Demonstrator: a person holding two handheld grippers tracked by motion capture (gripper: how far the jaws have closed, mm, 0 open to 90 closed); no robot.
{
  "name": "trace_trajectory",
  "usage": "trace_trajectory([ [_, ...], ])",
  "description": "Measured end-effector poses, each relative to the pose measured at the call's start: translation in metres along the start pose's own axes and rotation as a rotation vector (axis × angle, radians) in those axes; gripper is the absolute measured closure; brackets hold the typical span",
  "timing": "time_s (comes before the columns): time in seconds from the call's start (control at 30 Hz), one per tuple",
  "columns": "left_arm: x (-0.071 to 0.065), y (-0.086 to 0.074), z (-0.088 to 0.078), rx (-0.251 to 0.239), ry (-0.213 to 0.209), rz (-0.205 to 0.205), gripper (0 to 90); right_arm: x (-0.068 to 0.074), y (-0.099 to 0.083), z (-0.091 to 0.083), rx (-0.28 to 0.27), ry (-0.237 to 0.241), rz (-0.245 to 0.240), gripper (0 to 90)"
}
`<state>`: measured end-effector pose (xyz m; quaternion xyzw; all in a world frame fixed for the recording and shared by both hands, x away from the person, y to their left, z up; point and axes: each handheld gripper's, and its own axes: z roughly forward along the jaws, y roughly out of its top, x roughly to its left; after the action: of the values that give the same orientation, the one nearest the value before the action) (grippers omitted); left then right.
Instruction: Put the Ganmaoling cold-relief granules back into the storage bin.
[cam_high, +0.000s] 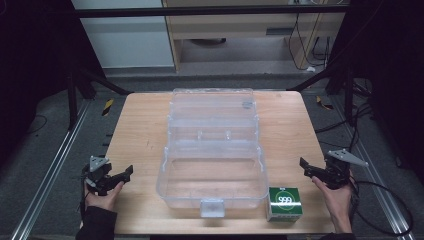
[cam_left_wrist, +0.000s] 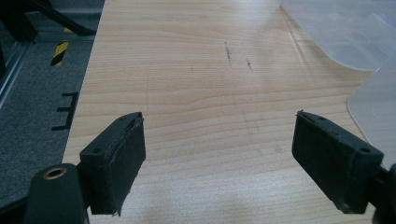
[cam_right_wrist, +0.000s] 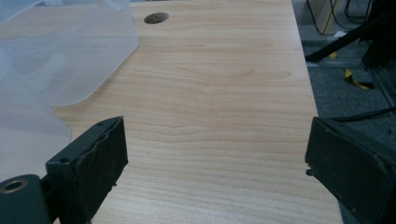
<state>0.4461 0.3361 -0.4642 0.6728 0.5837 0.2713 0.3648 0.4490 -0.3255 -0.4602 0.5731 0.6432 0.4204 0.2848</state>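
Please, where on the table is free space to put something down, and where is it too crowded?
Bare wood lies on the table left of the clear plastic box, ahead of the left gripper, and on the strip right of the box, beyond the green carton. It is tight at the near edge, where carton and box nearly meet beside the right gripper.

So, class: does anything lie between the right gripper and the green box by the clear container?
Nothing visible does. The right gripper is open, with bare table between it and the green box, beside the open clear container.
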Motion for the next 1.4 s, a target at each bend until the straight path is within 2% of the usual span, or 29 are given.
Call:
trace_trajectory([
  [0.1,0.0,0.0,0.0,-0.002,-0.001,0.001,17.1,0.001,0.002,-0.005,-0.007,0.01,-0.011,6.5],
  [0.3,-0.001,0.0,0.0,0.01,-0.001,0.01,17.1,0.013,0.011,-0.013,-0.025,0.049,-0.093,7.0],
  [0.33,-0.001,0.0,0.0,0.01,-0.001,0.01,17.1,0.013,0.011,-0.013,-0.025,0.049,-0.093,7.0],
  [0.4,-0.002,0.0,0.0,0.015,-0.003,0.012,17.1,0.024,0.016,-0.016,-0.023,0.072,-0.148,6.8],
  [0.47,-0.003,0.0,0.0,0.017,-0.004,0.013,17.3,0.027,0.018,-0.017,-0.019,0.08,-0.158,6.8],
  [0.5,-0.004,0.0,0.0,0.02,-0.006,0.019,17.4,0.033,0.022,-0.019,-0.012,0.095,-0.185,6.5],
  [0.53,-0.004,0.0,0.0,0.02,-0.006,0.019,17.6,0.033,0.022,-0.019,-0.012,0.095,-0.185,6.5],
  [0.57,-0.004,0.0,0.0,0.021,-0.004,0.023,17.7,0.039,0.027,-0.021,-0.007,0.102,-0.21,6.4],
  [0.7,-0.005,0.0,0.001,0.028,-0.006,0.027,18.2,0.046,0.038,-0.028,0.001,0.14,-0.243,5.7],
  [0.77,-0.006,0.0,0.001,0.029,-0.007,0.029,18.4,0.049,0.042,-0.03,0.012,0.152,-0.255,5.2],
  [0.8,-0.006,-0.001,0.001,0.033,-0.006,0.033,18.5,0.053,0.048,-0.033,0.026,0.159,-0.294,4.9],
  [0.9,-0.006,-0.001,0.002,0.034,-0.008,0.033,18.7,0.06,0.055,-0.038,0.037,0.18,-0.332,4.6],
  [1.1,-0.007,-0.002,0.004,0.046,-0.01,0.042,19.0,0.071,0.065,-0.045,0.075,0.226,-0.392,3.9],
  [1.13,-0.008,-0.002,0.004,0.052,-0.009,0.045,19.1,0.075,0.068,-0.048,0.09,0.245,-0.424,3.7],
  [1.3,-0.009,-0.003,0.005,0.057,-0.008,0.05,19.2,0.078,0.071,-0.053,0.112,0.28,-0.455,3.2],
  [1.4,-0.009,-0.003,0.006,0.062,-0.008,0.055,19.2,0.081,0.072,-0.055,0.155,0.302,-0.504,2.8],
])
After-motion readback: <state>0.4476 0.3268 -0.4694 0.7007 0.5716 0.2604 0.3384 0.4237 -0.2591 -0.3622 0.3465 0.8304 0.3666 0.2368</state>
